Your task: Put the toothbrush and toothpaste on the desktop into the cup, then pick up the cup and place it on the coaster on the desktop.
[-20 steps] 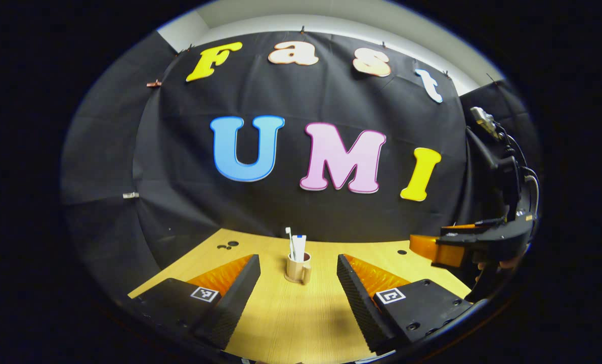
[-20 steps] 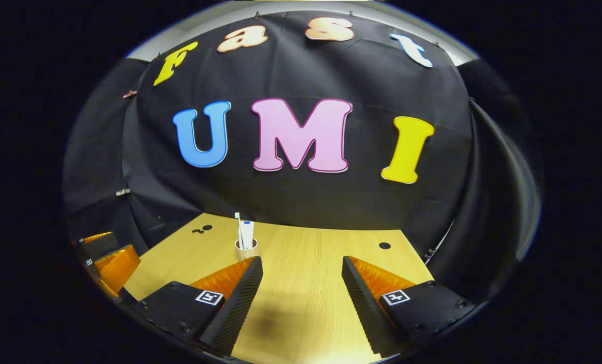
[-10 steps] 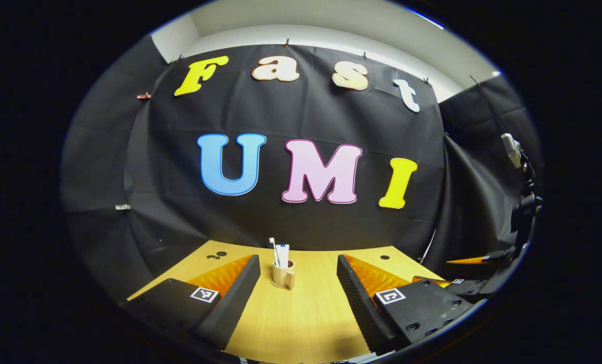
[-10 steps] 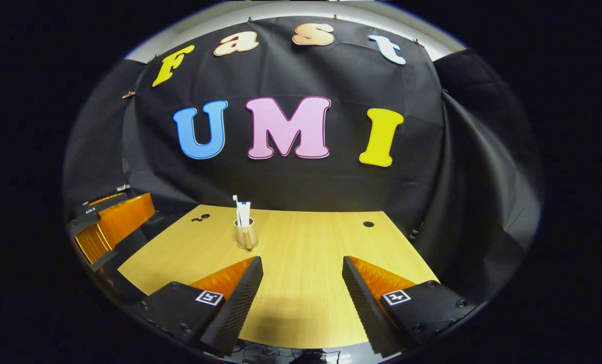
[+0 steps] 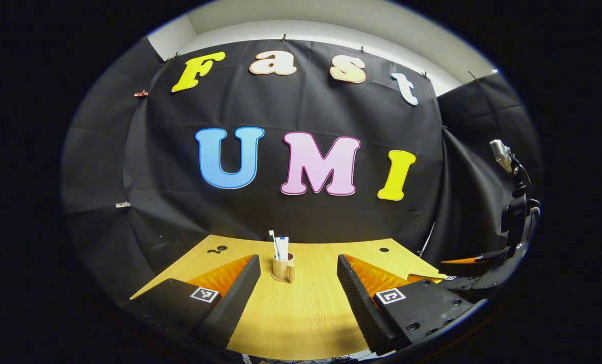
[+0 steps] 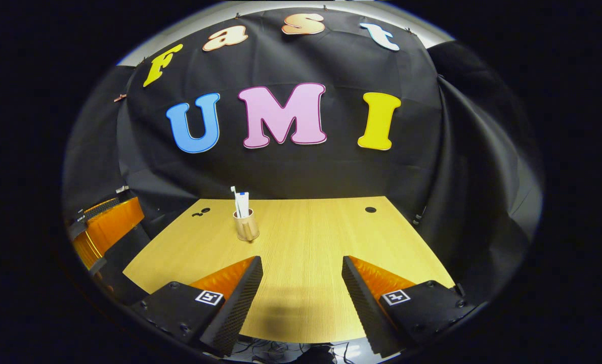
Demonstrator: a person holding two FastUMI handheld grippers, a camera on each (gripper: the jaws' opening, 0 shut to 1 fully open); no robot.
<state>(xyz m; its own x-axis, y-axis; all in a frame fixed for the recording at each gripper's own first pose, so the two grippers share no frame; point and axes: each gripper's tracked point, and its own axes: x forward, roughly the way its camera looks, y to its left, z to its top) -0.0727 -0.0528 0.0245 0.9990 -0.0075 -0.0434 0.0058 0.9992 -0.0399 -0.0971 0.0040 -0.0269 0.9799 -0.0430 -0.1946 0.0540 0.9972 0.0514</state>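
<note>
A tan handled cup [image 5: 283, 268] stands upright on the wooden table [image 5: 301, 313], holding a white toothbrush [image 5: 273, 243] and a white toothpaste tube [image 5: 283, 246]. My left gripper [image 5: 297, 260] is open and empty, hanging back from the cup, which lies ahead between its fingers. In the right gripper view the cup [image 6: 245, 226] stands ahead and to the left with the toothbrush [image 6: 234, 195] and the tube [image 6: 243, 202] in it. My right gripper [image 6: 301, 260] is open and empty, well short of it. What lies under the cup I cannot make out.
Black cloth walls the table at the back and sides. Small round holes [image 6: 370, 209] mark the tabletop near the far edge. The right gripper [image 5: 463, 273] is at the right edge of the left gripper view; the left gripper [image 6: 106, 227] is at the left of the right gripper view. The table's near edge [image 6: 301, 339] lies under my right fingers.
Both grippers have drawn back from the cup, which now looks smaller and farther off. The table's near edge has come into the right gripper view. The cup has not moved.
</note>
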